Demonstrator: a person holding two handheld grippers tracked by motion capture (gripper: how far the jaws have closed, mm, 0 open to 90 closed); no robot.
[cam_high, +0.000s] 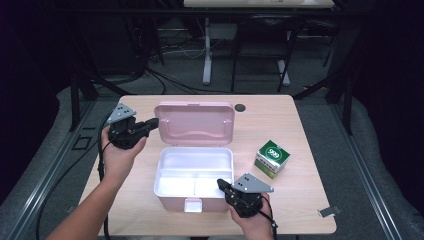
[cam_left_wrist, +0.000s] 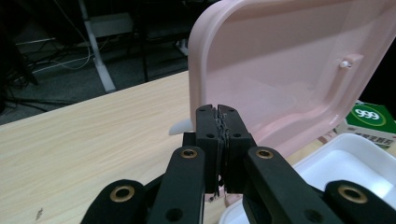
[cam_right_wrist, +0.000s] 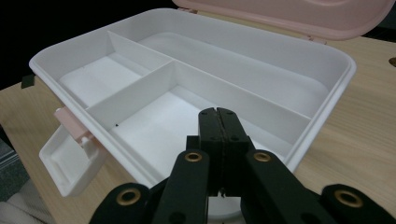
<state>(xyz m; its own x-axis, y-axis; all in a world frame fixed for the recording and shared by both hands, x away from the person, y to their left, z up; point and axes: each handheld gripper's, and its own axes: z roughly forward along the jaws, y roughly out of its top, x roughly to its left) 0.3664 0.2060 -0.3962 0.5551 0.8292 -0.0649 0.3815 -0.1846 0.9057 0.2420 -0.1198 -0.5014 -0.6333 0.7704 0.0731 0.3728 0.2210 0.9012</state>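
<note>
Step in hand: Since the pale pink plastic lid (cam_high: 195, 122) already stands raised behind the pink storage box with its white divided tray (cam_high: 194, 179), I judge the opening step as good as finished, with packing the box the likely job to come.
Left fingers: my left gripper (cam_high: 151, 122) is pressed together with nothing between the fingers (cam_left_wrist: 208, 135); in the left gripper view the tips sit right at the lid's left edge, and whether they touch it or hang just in front I cannot tell.
Lid: upright and leaning slightly back at the far side of the box, inner face turned toward me, a small catch peg showing near its rim.
Box: middle of the light wooden surface (cam_high: 300, 210), one long compartment at the back, two smaller ones at the front, all bare, the front latch flap (cam_right_wrist: 70, 161) hanging open.
Right fingers: my right gripper (cam_high: 221, 184) is likewise closed on nothing, fingers (cam_right_wrist: 209, 140) poised just over the front right corner of the tray, pointing into the nearer small compartment.
Carton: a small green and white cardboard carton marked 999 (cam_high: 272, 158) lies on the surface just right of the box, apart from it.
Next move: I think my right fingers must spread, swing right to the carton, and close across its sides before lifting it over the tray wall.
</note>
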